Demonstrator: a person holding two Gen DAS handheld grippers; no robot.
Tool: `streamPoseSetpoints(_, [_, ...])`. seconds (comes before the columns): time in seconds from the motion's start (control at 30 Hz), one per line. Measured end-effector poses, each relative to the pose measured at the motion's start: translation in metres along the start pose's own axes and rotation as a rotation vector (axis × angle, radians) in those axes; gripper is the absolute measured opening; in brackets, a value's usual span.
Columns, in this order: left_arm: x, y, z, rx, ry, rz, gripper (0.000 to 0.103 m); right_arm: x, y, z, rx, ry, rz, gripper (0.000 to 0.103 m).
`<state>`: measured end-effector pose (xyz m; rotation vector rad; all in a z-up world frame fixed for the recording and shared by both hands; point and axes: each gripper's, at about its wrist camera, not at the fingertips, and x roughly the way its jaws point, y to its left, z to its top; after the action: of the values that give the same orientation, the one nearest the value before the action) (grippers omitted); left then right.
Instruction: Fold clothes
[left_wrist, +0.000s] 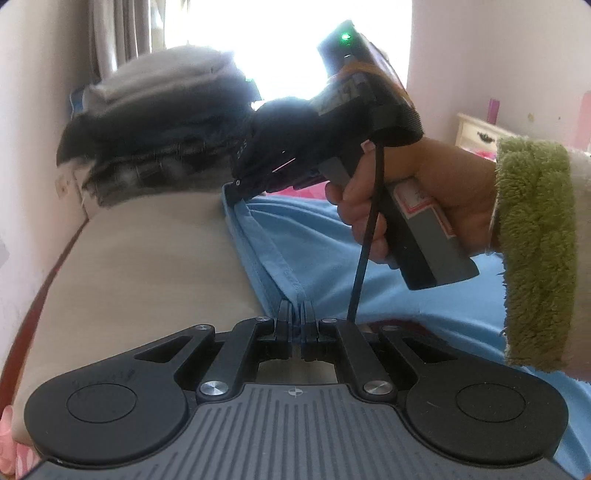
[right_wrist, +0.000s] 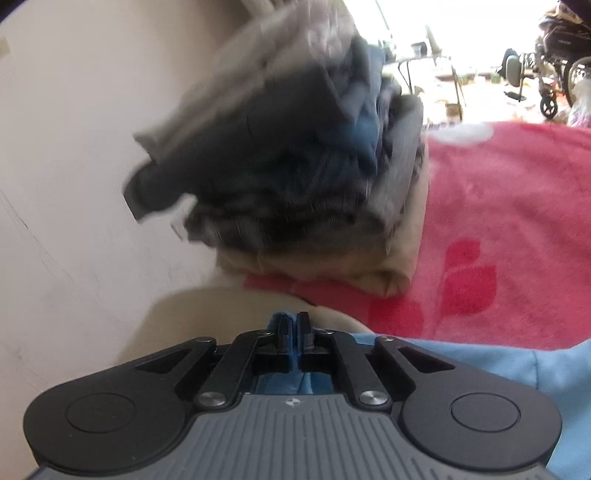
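Observation:
A light blue garment lies spread on the bed. My left gripper is shut on its stitched hem, which runs taut from the pads to the far end. There my right gripper, held by a hand in a green fleece cuff, pinches the same edge. In the right wrist view my right gripper is shut on a fold of the blue garment, with blue cloth showing between and behind the pads.
A stack of folded clothes, grey, dark and beige, stands at the head of the bed by the wall; the same stack is blurred in the right wrist view. A pink blanket covers the bed. A cream dresser stands at the right.

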<state>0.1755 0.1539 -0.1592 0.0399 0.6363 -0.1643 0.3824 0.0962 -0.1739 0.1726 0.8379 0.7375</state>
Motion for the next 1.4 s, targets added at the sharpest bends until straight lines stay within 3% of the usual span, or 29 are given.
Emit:
streamPoseSetpoints(0.07, [-0.002, 0.000, 0.000, -0.006, 0.010, -0.002, 0.003, -0.003, -0.004, 0.002, 0.030, -0.004, 0.023, 0.006])
streamPoseSetpoints(0.2, [-0.003, 0.001, 0.001, -0.016, 0.025, 0.000, 0.004, -0.033, -0.019, 0.012, 0.123, -0.071, 0.100, 0.025])
streamPoseSetpoints(0.37, [-0.004, 0.003, 0.005, -0.044, 0.047, 0.003, 0.006, -0.095, -0.053, 0.023, 0.214, -0.150, 0.138, 0.026])
streamPoseSetpoints(0.47, [-0.004, 0.004, 0.006, -0.054, 0.064, 0.012, 0.006, -0.134, -0.073, 0.026, 0.256, -0.228, 0.105, 0.026])
streamPoseSetpoints(0.7, [-0.009, -0.002, 0.011, -0.002, 0.071, 0.069, 0.008, -0.167, -0.093, 0.027, 0.382, -0.292, 0.082, 0.026])
streamPoseSetpoints(0.87, [-0.016, 0.000, 0.015, 0.014, 0.035, 0.127, 0.008, -0.162, -0.091, 0.007, 0.293, -0.133, -0.045, 0.026])
streamPoseSetpoints(1.0, [-0.016, 0.004, 0.016, 0.008, 0.018, 0.093, 0.008, -0.133, -0.068, -0.011, 0.179, -0.001, -0.008, 0.026])
streamPoseSetpoints(1.1, [-0.013, 0.003, 0.014, 0.008, 0.029, 0.051, 0.010, -0.113, -0.036, -0.013, 0.069, 0.027, 0.036, 0.026])
streamPoseSetpoints(1.2, [-0.012, 0.001, 0.013, 0.016, 0.037, 0.028, 0.022, -0.095, -0.002, -0.006, -0.054, 0.033, 0.061, 0.031])
streamPoseSetpoints(1.27, [-0.012, 0.000, 0.013, 0.011, 0.041, 0.019, 0.026, -0.080, 0.017, -0.003, -0.133, 0.054, 0.052, 0.038])
streamPoseSetpoints(1.4, [-0.014, 0.002, 0.013, -0.006, 0.042, -0.006, 0.028, -0.046, 0.038, -0.004, -0.228, 0.120, -0.017, 0.039])
